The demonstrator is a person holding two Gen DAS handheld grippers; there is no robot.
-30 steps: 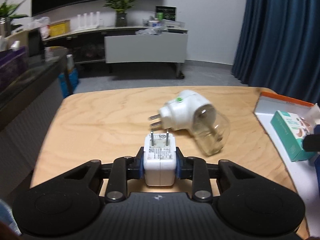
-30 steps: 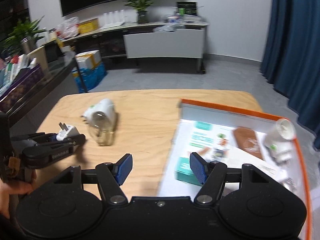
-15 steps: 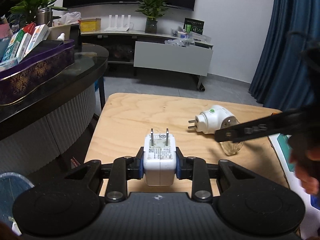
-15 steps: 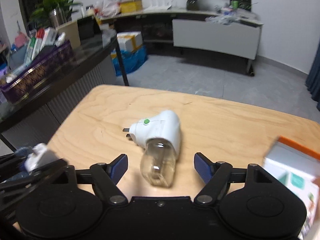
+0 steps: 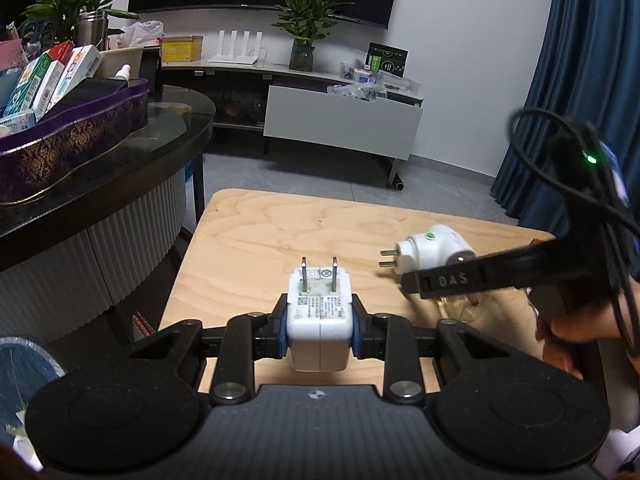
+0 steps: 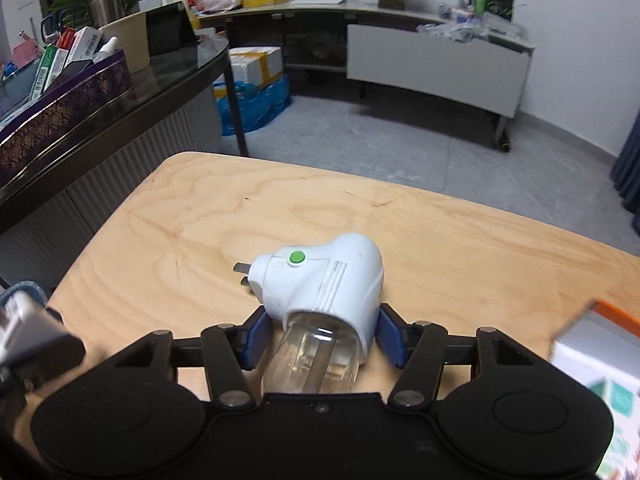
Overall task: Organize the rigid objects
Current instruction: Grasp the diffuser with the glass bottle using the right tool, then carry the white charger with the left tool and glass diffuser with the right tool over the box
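In my left wrist view, the left gripper (image 5: 320, 328) is clamped on the charger (image 5: 319, 322), prongs pointing away, held above the near edge of the desk (image 5: 280, 232). Farther right the diffuser (image 5: 434, 254) lies on the desk, with the right gripper (image 5: 452, 280) reaching across it from the right and a hand (image 5: 576, 332) behind it.

In my right wrist view, the right gripper (image 6: 322, 336) has just been closing, and the diffuser (image 6: 324, 292) lies between its blue pads (image 6: 256, 338). The pads stand close to its sides; I cannot tell whether they press on it. It rests on the desk (image 6: 200, 232), plug pointing left, bottle towards the camera. A box (image 6: 596, 360) with an orange rim shows at the right edge.
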